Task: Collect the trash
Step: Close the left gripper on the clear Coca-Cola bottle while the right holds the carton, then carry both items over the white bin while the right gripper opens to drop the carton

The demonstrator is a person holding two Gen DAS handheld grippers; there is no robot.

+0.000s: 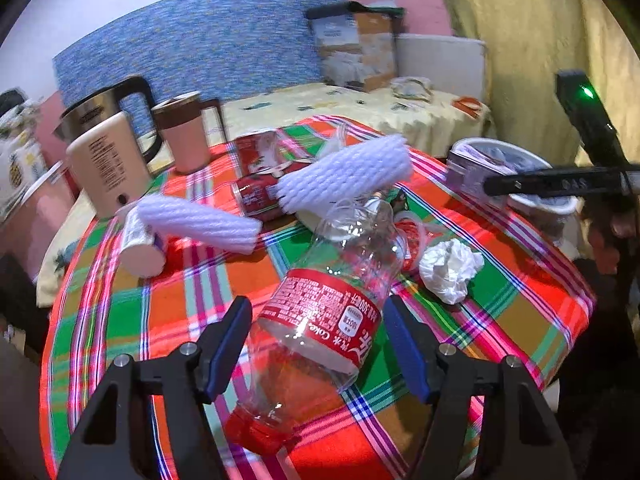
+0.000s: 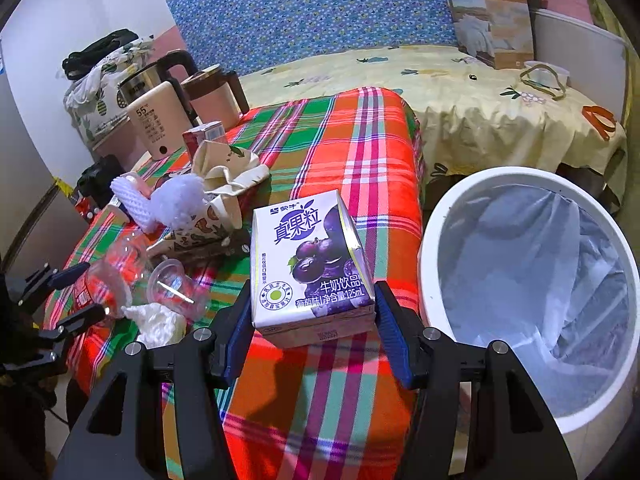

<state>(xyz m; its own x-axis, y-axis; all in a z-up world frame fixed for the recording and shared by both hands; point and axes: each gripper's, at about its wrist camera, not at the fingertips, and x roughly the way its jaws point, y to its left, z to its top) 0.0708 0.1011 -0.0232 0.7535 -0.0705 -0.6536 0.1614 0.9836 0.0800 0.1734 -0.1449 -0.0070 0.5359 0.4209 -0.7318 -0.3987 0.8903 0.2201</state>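
Note:
My left gripper [image 1: 316, 332] is open, its blue pads on either side of an empty Coke bottle [image 1: 316, 320] lying on the plaid tablecloth [image 1: 168, 312]; I see gaps between pads and bottle. A crumpled white tissue [image 1: 450, 270] lies to its right. My right gripper [image 2: 314, 320] is shut on a purple grape milk carton [image 2: 308, 260] and holds it above the cloth, left of the white trash bin [image 2: 432, 248]. The bottle [image 2: 100, 284], tissue [image 2: 156, 320] and left gripper [image 2: 76, 292] show at the right wrist view's left.
Two white foam nets [image 1: 200, 222] [image 1: 348, 172], a red can [image 1: 256, 196], a clear plastic cup [image 2: 176, 288] and a paper bag [image 2: 224, 184] lie on the cloth. A kettle [image 1: 104, 160] and mug [image 1: 186, 132] stand at the back left. A bed [image 2: 480, 96] lies behind.

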